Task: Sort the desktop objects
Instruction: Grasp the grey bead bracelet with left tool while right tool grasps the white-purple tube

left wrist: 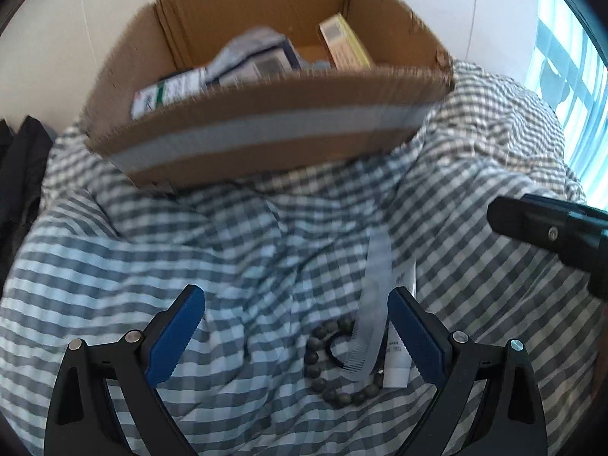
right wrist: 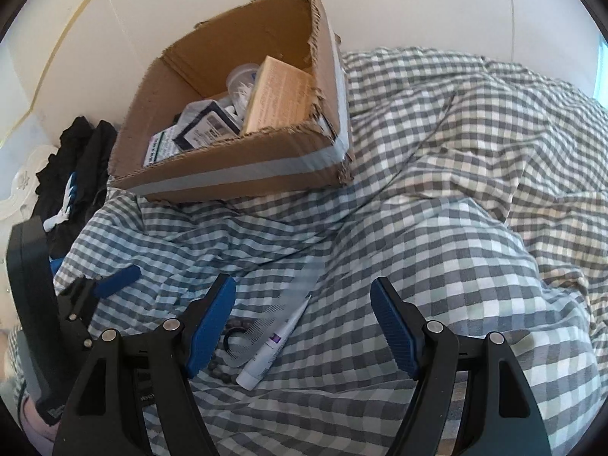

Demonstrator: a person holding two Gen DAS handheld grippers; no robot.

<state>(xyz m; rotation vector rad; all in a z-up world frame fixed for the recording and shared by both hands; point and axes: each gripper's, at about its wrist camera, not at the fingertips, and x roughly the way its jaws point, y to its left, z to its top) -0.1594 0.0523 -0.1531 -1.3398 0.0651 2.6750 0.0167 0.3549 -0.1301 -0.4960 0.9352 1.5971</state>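
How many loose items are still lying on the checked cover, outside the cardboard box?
4, bunched together by the grippers: a grey comb, a white tube beside it, a bead bracelet partly under the comb, and a black hair tie inside the bracelet. More may be hidden.

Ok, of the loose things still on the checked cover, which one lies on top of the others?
The grey comb: it lies across the dark bead bracelet and black hair tie, beside the white tube.
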